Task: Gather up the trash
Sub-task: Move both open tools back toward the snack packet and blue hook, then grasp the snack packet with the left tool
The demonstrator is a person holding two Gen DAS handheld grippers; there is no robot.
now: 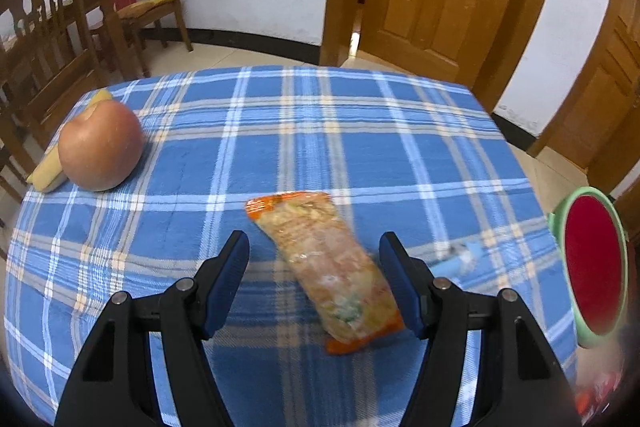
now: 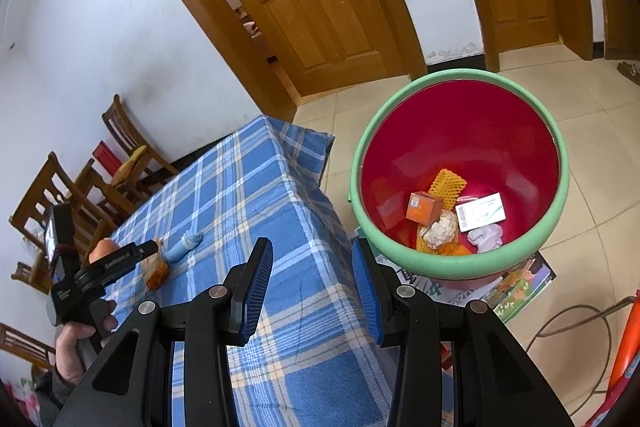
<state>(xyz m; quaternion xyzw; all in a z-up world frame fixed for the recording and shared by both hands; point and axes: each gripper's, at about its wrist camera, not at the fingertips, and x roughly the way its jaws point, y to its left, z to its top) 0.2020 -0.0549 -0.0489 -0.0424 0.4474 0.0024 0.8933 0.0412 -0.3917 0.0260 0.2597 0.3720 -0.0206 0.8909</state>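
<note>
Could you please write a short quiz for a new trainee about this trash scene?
1. True or false: the left claw is shut on the orange snack wrapper.
2. Multiple choice: where does the bin stand? A) on the table B) on the floor beside the table C) on a chair
3. Fill in: next to the apple lies a yellow ____.

Key:
1. False. Its jaws stand open on either side of the wrapper, which lies on the checked tablecloth.
2. B. The right wrist view shows it on the floor by the table, already holding some trash, with the right claw open and empty.
3. sponge.
</note>
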